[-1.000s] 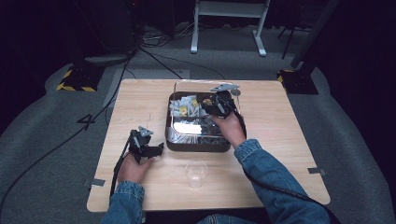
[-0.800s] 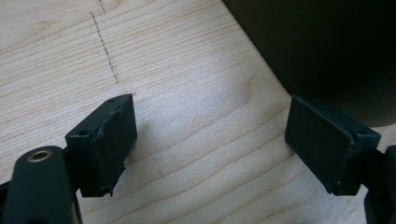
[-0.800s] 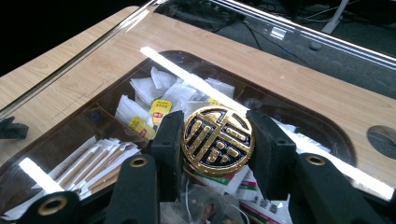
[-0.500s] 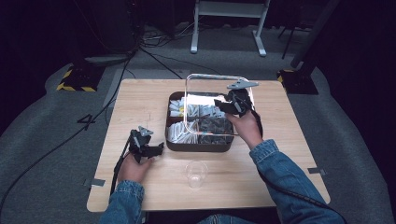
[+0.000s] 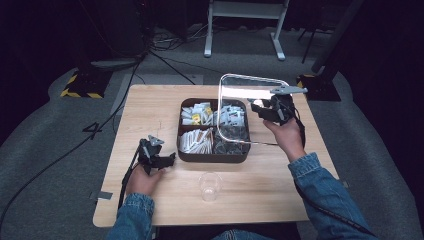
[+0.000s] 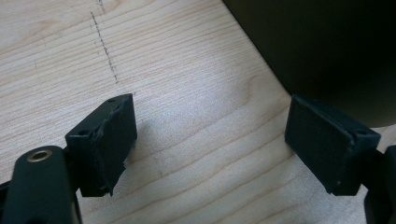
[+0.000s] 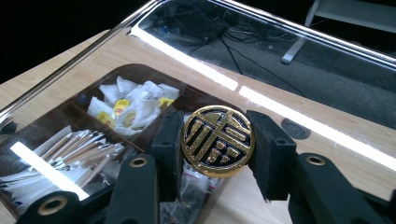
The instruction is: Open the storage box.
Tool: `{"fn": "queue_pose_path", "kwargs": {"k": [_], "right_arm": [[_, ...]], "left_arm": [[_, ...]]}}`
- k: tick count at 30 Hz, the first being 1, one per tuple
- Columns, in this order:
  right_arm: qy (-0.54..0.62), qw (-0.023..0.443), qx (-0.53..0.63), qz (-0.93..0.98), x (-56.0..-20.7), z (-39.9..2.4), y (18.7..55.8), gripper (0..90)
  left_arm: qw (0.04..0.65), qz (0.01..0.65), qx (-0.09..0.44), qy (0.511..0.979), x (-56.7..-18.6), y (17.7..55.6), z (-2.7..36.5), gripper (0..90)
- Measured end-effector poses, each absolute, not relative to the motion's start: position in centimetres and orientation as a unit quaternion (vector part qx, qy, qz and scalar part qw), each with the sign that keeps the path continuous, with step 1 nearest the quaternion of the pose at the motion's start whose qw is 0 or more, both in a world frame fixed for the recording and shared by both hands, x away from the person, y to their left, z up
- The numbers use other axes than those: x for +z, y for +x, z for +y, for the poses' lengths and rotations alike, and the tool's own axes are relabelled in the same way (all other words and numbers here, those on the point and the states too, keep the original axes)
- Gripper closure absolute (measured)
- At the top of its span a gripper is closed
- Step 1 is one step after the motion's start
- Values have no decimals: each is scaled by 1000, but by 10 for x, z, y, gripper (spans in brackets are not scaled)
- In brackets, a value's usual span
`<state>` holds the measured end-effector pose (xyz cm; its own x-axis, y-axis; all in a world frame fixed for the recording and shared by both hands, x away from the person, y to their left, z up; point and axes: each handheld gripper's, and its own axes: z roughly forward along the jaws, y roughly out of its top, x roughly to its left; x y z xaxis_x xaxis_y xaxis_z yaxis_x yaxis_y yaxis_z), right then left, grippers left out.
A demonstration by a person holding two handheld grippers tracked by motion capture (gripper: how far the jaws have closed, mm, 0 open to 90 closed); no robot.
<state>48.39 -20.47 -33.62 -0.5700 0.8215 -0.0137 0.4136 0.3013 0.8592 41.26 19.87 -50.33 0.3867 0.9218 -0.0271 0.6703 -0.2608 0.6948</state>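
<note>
A dark brown compartment box (image 5: 212, 157) stands mid-table, holding white sachets (image 5: 197, 111) and paper-wrapped sticks (image 5: 197, 141). Its clear lid (image 5: 240, 95) hangs tilted above the box's right half. My right gripper (image 5: 265, 109) is shut on the lid's knob (image 7: 218, 140), a round black-and-gold disc clamped between both pads. Through the lid (image 7: 280, 56) I see the box's compartments (image 7: 70, 112). To the left of the box, my left gripper (image 5: 167, 159) rests low over the table, open with nothing in it. Its pads (image 6: 105, 144) stand wide apart, close to the box's dark wall (image 6: 327, 46).
A clear plastic cup (image 5: 210, 186) stands on the wooden table (image 5: 150, 110) in front of the box, between the two forearms. Cables trail from both grippers. Beyond the table's far edge lie grey floor, cables and a white stand (image 5: 245, 20).
The right gripper has lifted the clear lid off the box by its knob, raising and tipping it up toward the far right. The left gripper has stayed put.
</note>
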Motion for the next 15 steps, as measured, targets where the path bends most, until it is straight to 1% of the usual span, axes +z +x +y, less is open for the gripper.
{"fn": "queue_pose_path", "kwargs": {"k": [15], "right_arm": [[432,253,430,751,-341,-257,487,584]], "left_arm": [[319,518,196,769,-503,412,199,172]]}}
